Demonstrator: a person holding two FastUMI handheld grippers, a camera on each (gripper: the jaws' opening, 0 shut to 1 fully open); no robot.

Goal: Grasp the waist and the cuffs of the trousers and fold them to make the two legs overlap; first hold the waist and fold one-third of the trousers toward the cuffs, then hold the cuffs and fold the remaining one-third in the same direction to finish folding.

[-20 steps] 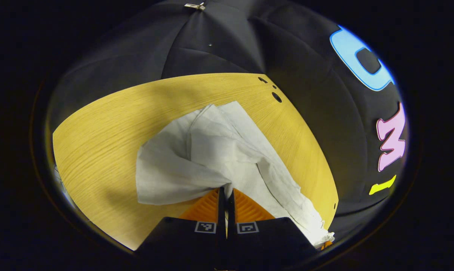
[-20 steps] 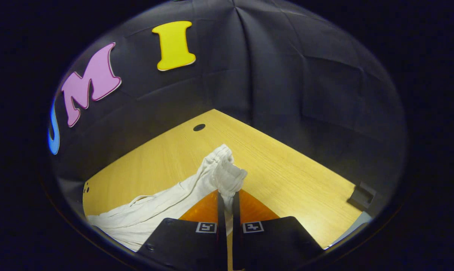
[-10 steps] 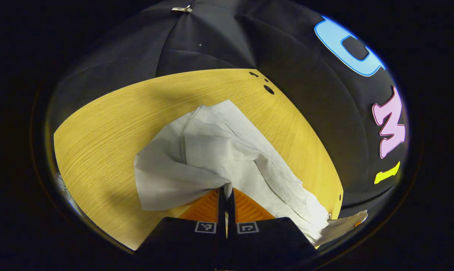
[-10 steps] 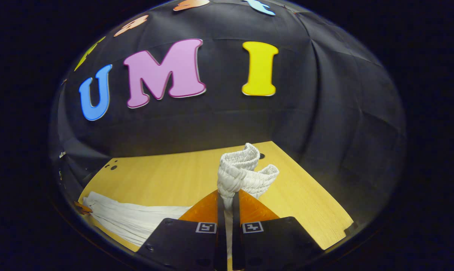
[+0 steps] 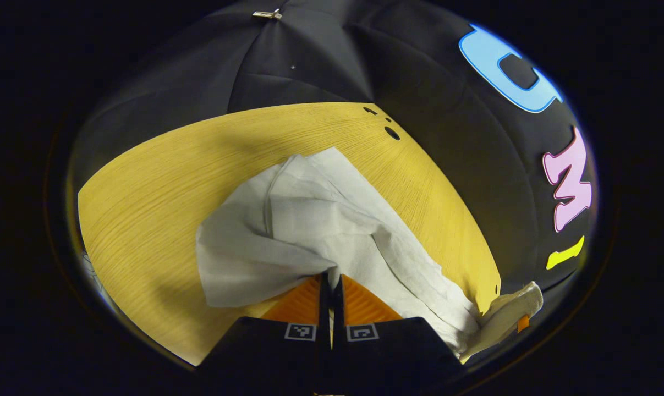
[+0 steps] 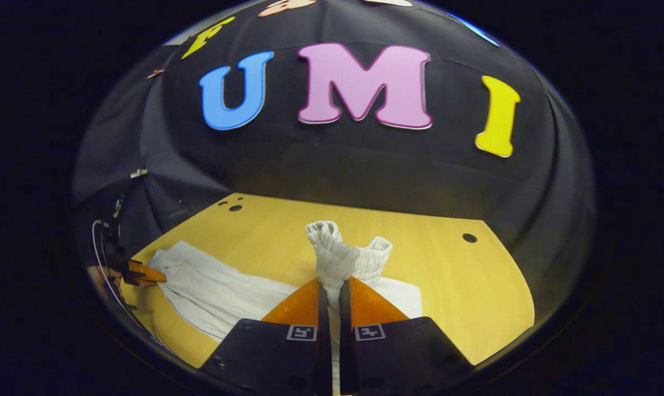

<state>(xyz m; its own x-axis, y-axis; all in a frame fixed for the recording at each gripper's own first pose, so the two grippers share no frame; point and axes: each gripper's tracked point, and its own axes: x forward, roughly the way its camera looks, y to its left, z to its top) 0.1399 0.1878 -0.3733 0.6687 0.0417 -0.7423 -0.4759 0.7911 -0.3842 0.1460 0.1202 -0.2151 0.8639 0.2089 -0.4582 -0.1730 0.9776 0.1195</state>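
Left gripper [image 5: 330,283] clamped on the cuff end of the trousers [image 5: 309,225]; right gripper [image 6: 334,289] clamped on the bunched waist [image 6: 343,250]. Trousers stretch along the near edge of the table [image 6: 436,264]. Risk: thin cloth slipping out, or the legs landing askew. Plenty of bare table toward the far edge.

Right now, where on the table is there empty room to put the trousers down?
Bare wooden table lies to the right of the bunched waistband held by the right gripper, out to the table's edge. Another bare patch runs left of the trousers near the left gripper. The middle is crowded with cloth.
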